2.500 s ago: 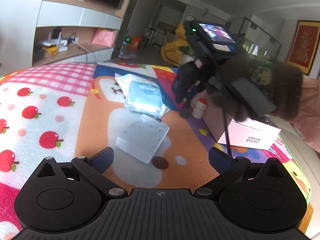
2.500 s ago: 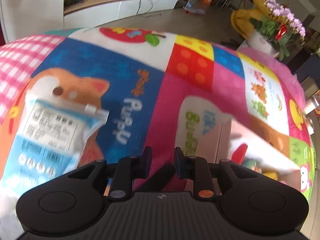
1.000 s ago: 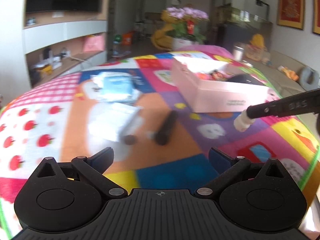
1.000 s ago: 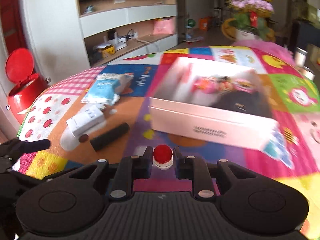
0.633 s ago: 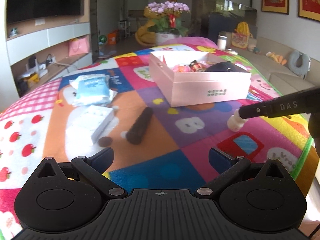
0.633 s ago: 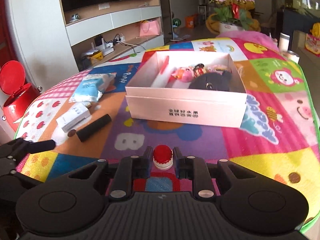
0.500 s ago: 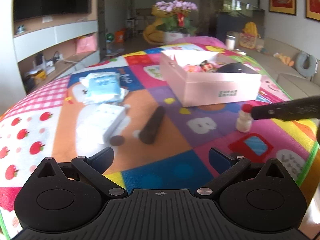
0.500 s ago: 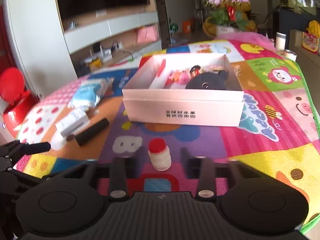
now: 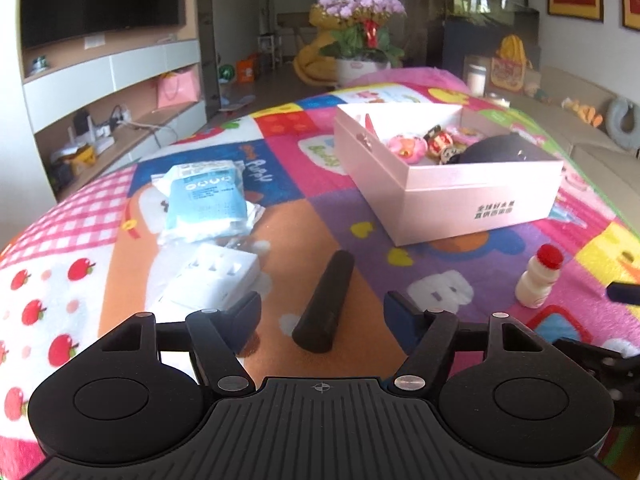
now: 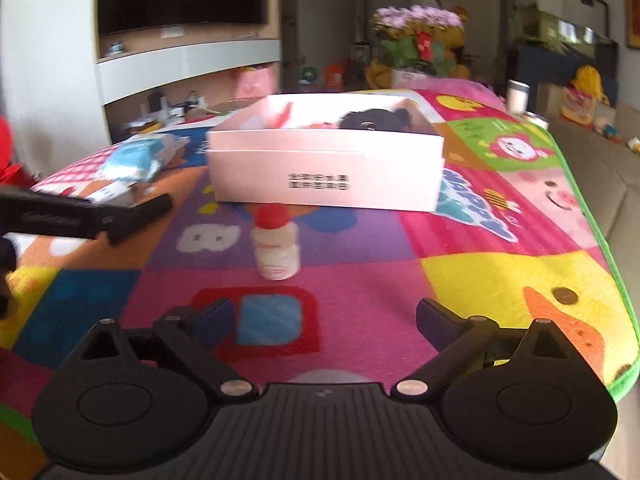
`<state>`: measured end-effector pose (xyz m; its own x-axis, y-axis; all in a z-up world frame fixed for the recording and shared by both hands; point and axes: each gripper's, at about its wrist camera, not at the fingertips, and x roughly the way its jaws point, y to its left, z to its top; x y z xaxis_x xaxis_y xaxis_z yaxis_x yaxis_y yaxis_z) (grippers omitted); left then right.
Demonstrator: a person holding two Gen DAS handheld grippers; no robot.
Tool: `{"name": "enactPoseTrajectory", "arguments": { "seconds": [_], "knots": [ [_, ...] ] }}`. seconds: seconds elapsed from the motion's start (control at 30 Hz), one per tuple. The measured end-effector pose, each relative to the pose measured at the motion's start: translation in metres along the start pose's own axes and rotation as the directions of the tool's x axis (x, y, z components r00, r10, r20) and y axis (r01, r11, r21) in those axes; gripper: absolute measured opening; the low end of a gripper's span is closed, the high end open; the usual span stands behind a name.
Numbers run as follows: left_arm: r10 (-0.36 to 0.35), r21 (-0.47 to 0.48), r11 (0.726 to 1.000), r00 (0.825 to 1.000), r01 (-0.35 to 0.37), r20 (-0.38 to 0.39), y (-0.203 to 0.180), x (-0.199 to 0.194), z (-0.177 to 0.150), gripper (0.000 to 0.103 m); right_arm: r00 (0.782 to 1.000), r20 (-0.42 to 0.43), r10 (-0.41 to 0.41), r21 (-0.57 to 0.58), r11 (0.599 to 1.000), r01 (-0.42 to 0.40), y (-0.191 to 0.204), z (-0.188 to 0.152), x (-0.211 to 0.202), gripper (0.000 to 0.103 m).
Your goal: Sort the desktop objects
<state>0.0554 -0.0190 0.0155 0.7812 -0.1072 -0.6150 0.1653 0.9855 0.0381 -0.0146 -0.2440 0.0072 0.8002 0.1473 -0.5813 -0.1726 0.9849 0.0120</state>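
One black cylinder (image 9: 326,304) lies between the closing left claw (image 9: 322,314).

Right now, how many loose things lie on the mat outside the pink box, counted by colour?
White: 2, the small bottle and the power strip
Black: 1, the cylinder
Light blue: 1, the packet
Total: 4

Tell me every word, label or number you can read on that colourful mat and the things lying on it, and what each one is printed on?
"PUPPY": mat, blue patch beside the blue packet.
"B": mat, white letter on purple.
"Buddy", partly hidden: mat, behind the pink box.
Two lines of Chinese characters on the pink box's front: too small to read.
Print on the blue packet: too small.
Label on the small bottle: blurred.
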Motion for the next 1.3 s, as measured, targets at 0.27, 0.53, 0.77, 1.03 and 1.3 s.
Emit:
{"name": "enactPoseTrajectory", "arguments": {
  "seconds": [0.27, 0.53, 0.77, 1.03, 1.3],
  "knots": [
    [-0.024, 0.032, 0.999, 0.999, 0.025, -0.029, -0.006, 0.012, -0.001, 0.03, 0.999, -0.019, 0.025, 0.027, 0.999, -0.025, -0.005, 0.0, 0.002, 0.103],
    [-0.151, 0.106, 0.982, 0.987, 0.155, -0.048, -0.027, -0.025, -0.023, 0.024, 1.0, -0.026, 0.012, 0.01, 1.0, -0.011, -0.002, 0.0, 0.003, 0.103],
    [-0.121, 0.102, 0.987, 0.992, 0.125, -0.044, -0.016, -0.044, -0.041, 0.041, 0.999, -0.034, -0.004, -0.005, 1.0, 0.004, 0.002, 0.001, 0.005, 0.103],
    [0.018, 0.043, 0.999, 0.999, -0.016, -0.042, 0.026, -0.043, -0.041, 0.059, 0.999, -0.034, -0.021, -0.007, 1.0, 0.021, 0.003, 0.001, 0.005, 0.103],
    [0.131, -0.026, 0.991, 0.99, -0.132, -0.043, 0.062, -0.048, -0.044, 0.076, 0.999, -0.035, -0.025, -0.007, 1.0, 0.024, 0.004, 0.001, 0.005, 0.103]
  ]
}}
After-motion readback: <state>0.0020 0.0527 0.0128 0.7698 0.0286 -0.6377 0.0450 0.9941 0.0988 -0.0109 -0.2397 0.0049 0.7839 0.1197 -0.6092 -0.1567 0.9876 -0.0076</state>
